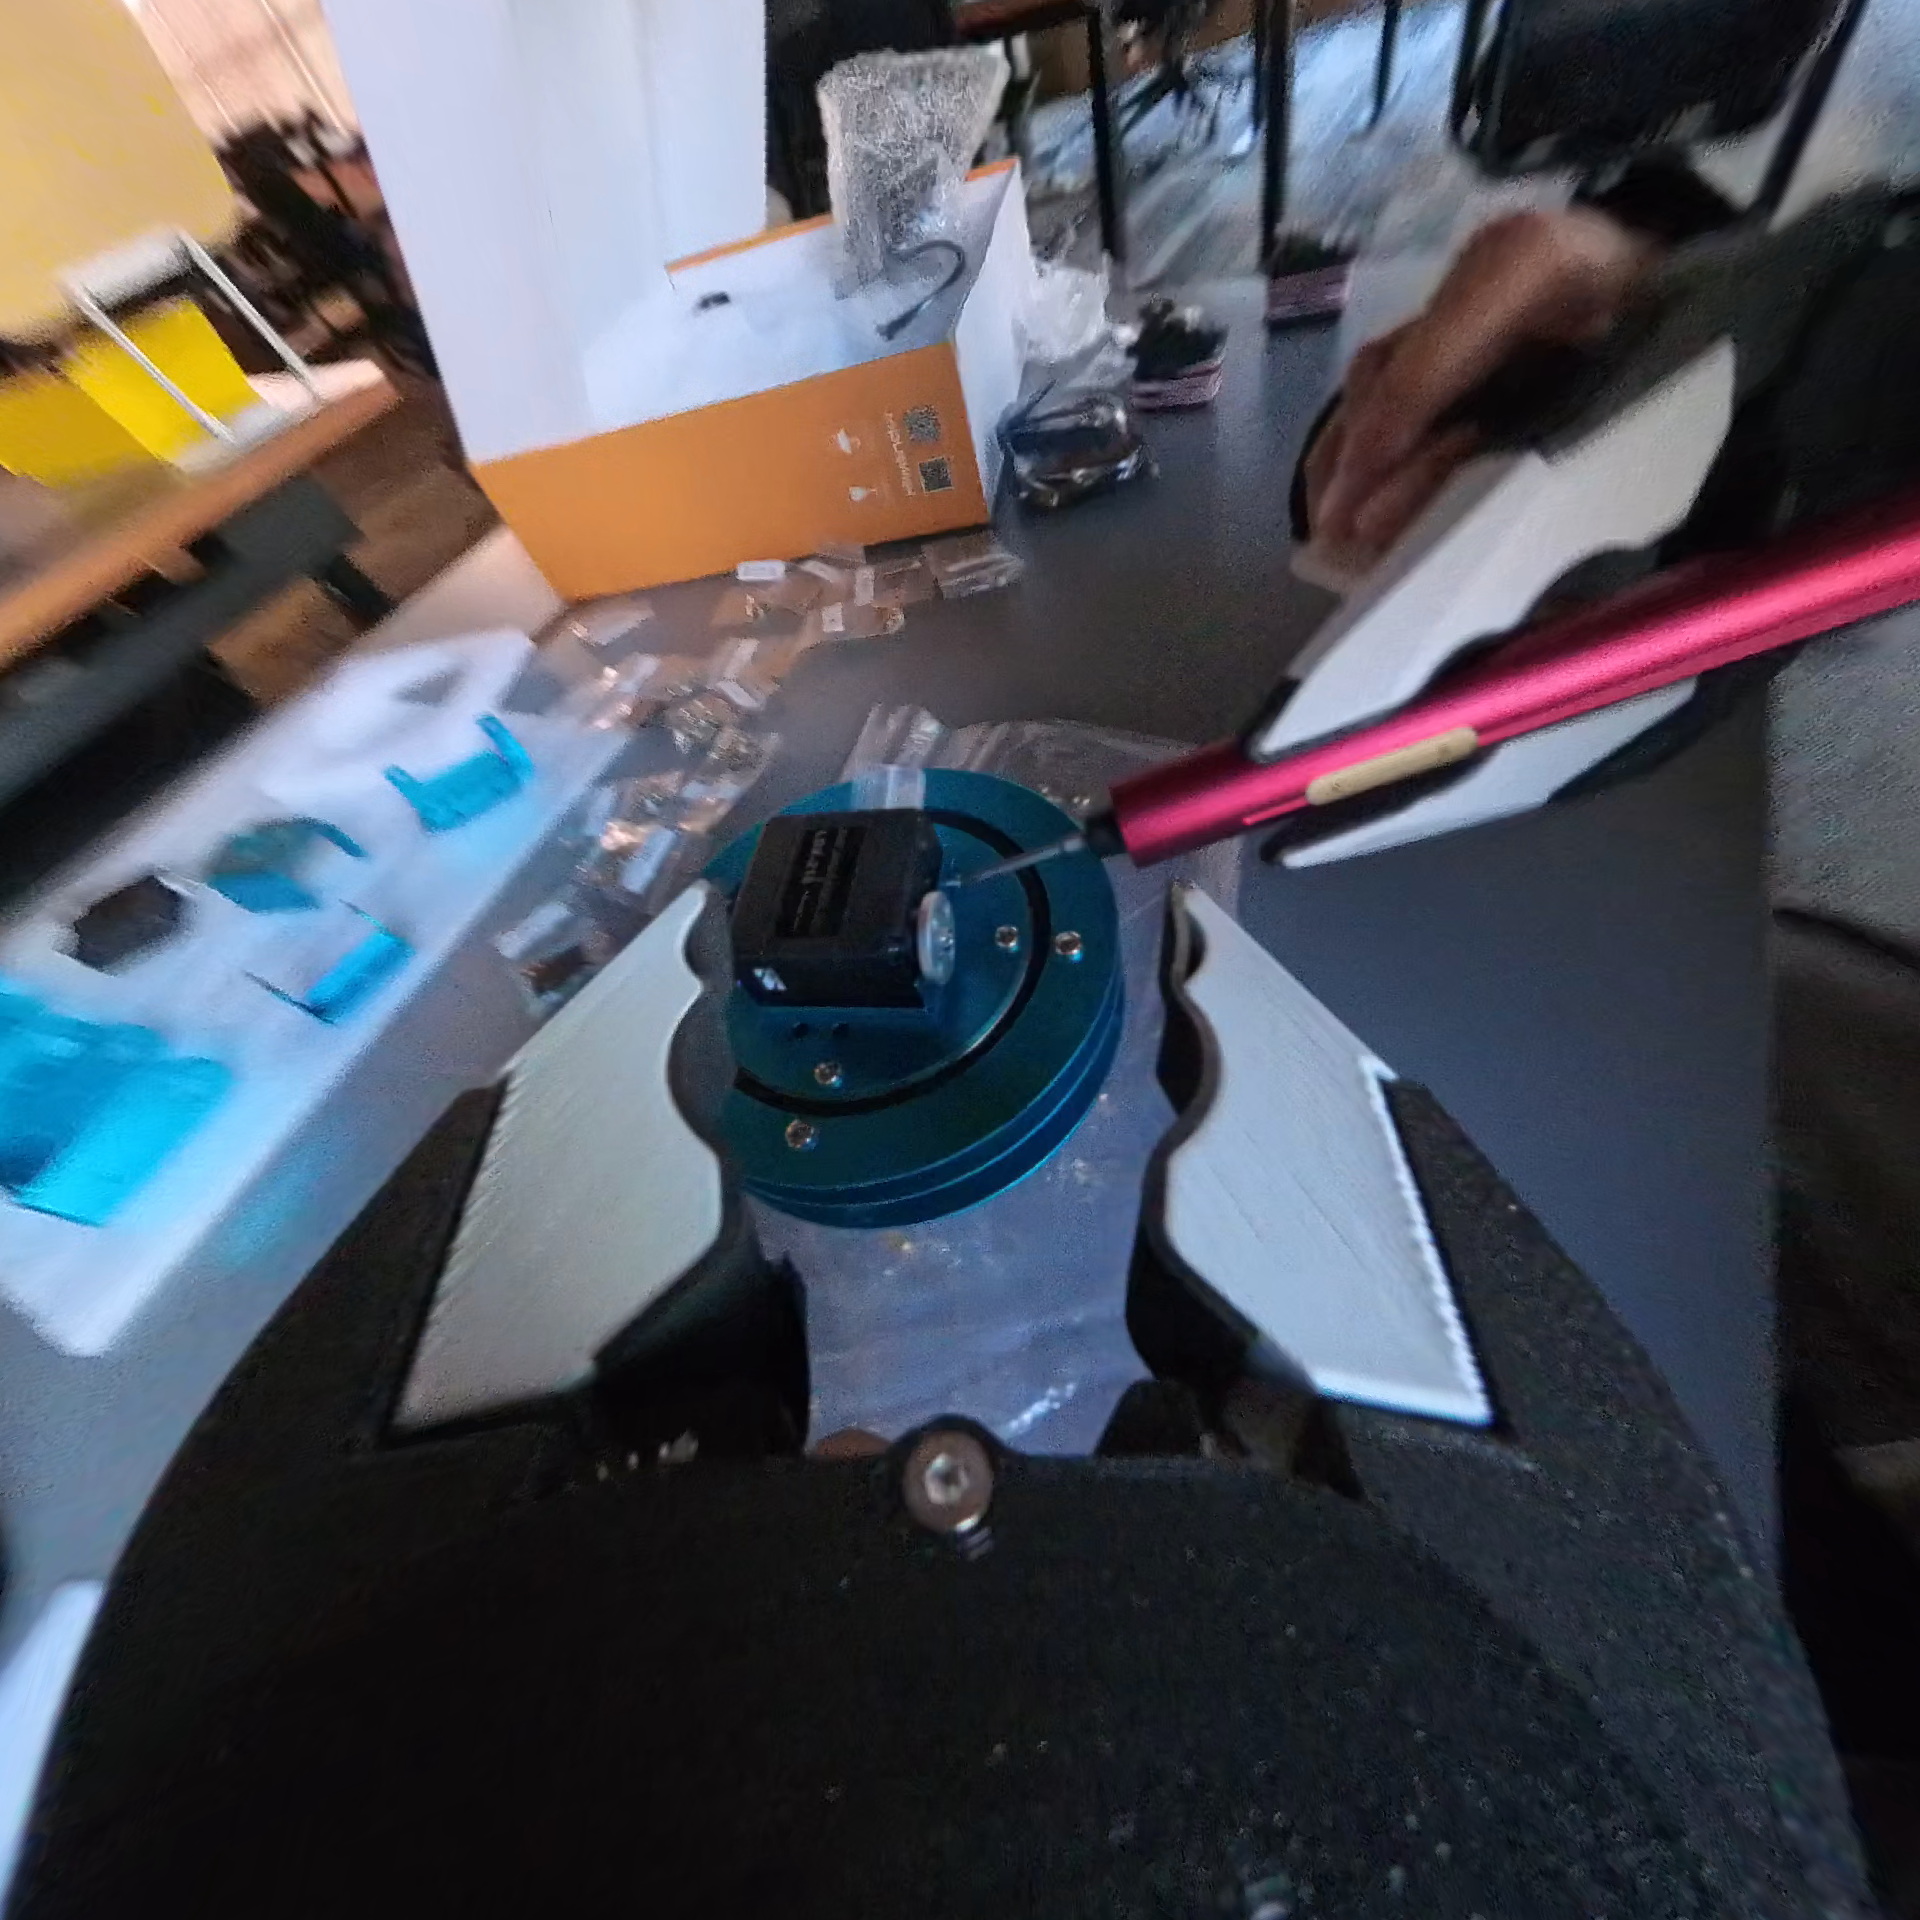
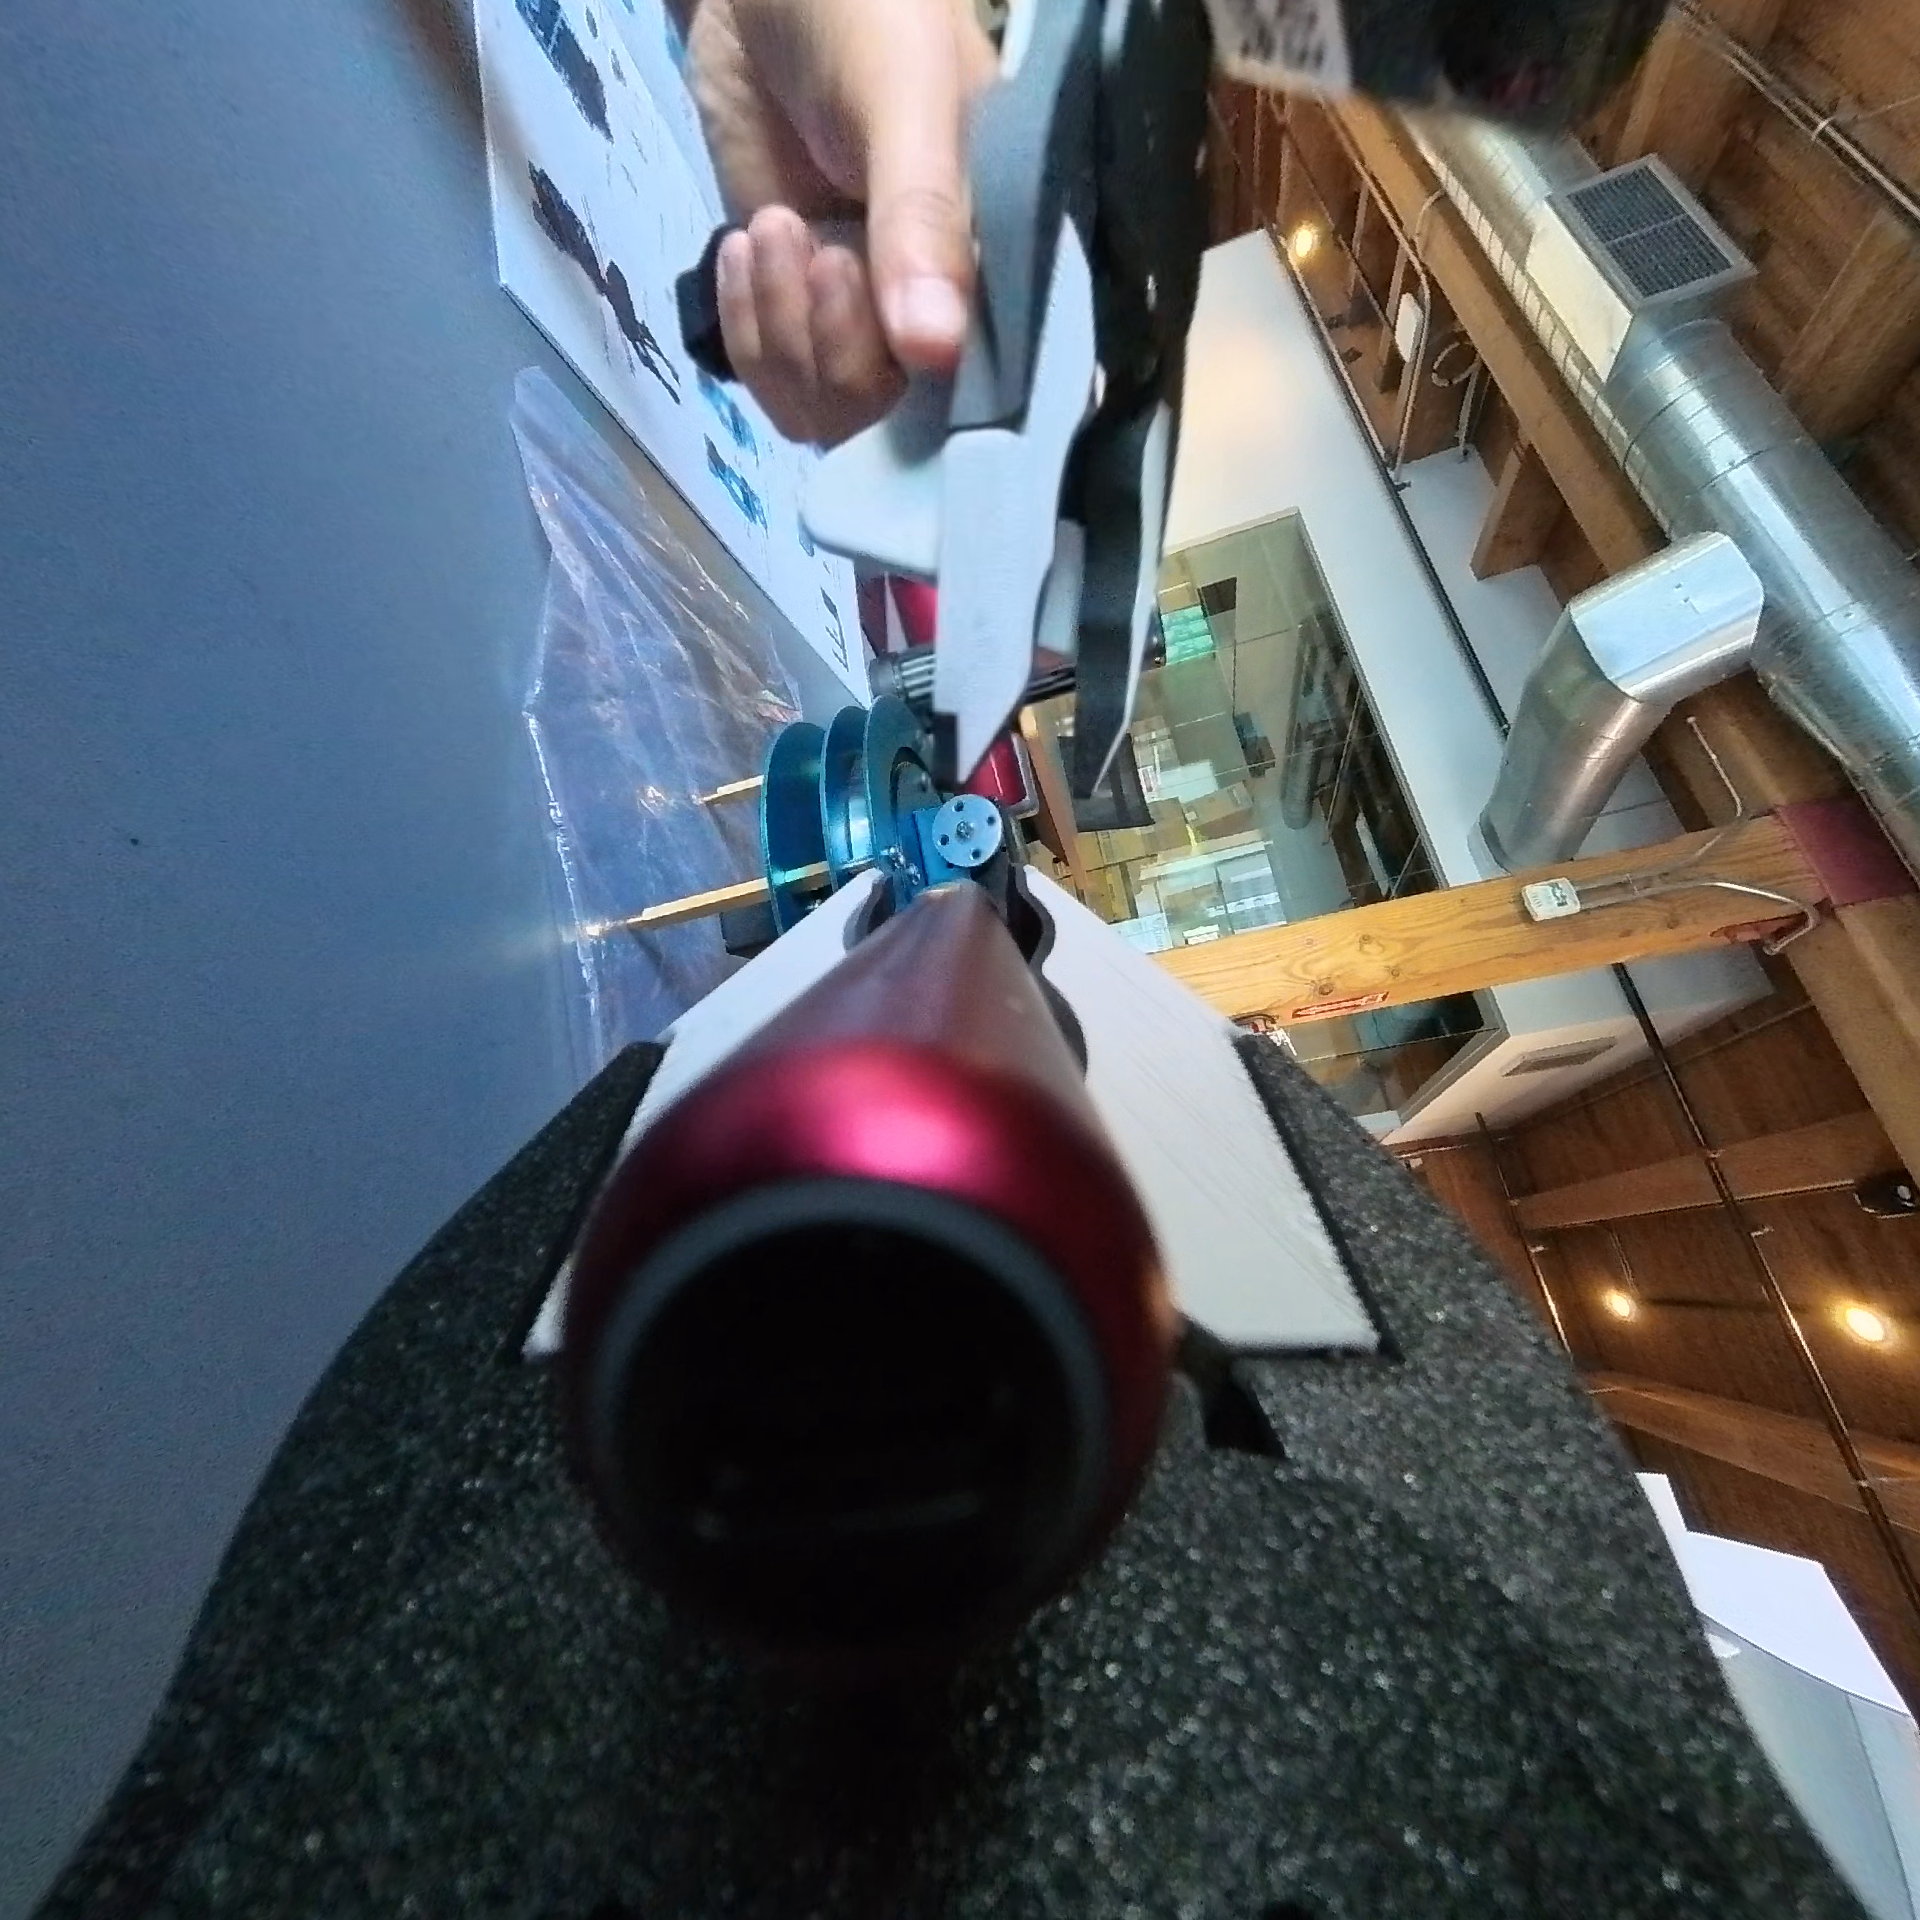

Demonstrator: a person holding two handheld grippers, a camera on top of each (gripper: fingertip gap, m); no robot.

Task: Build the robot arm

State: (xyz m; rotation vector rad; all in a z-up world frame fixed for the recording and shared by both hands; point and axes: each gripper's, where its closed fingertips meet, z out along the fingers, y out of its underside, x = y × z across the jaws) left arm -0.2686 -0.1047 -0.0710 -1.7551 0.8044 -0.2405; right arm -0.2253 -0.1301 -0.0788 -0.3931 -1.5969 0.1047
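Observation:
A round blue metal base (image 1: 997, 1101) lies on the dark table with a black servo block (image 1: 831, 914) mounted on top. My left gripper (image 1: 940, 904) is open, with one finger on each side of the base and servo; I cannot tell if it touches them. My right gripper (image 1: 1273, 795) is shut on a red electric screwdriver (image 1: 1507, 696). The screwdriver's thin bit touches the small round horn (image 1: 940, 930) on the servo's side. In the right wrist view the screwdriver (image 2: 883, 1091) runs out between my fingers (image 2: 945, 894) toward the blue horn (image 2: 966, 826) and base (image 2: 831, 800).
An orange and white box (image 1: 748, 478) stands at the back. A white foam tray with blue parts (image 1: 260, 904) lies to the left. Small hardware bags (image 1: 727, 665) are scattered behind the base, and a clear plastic bag (image 2: 623, 644) lies under it. A hand (image 2: 862, 208) holds the left gripper.

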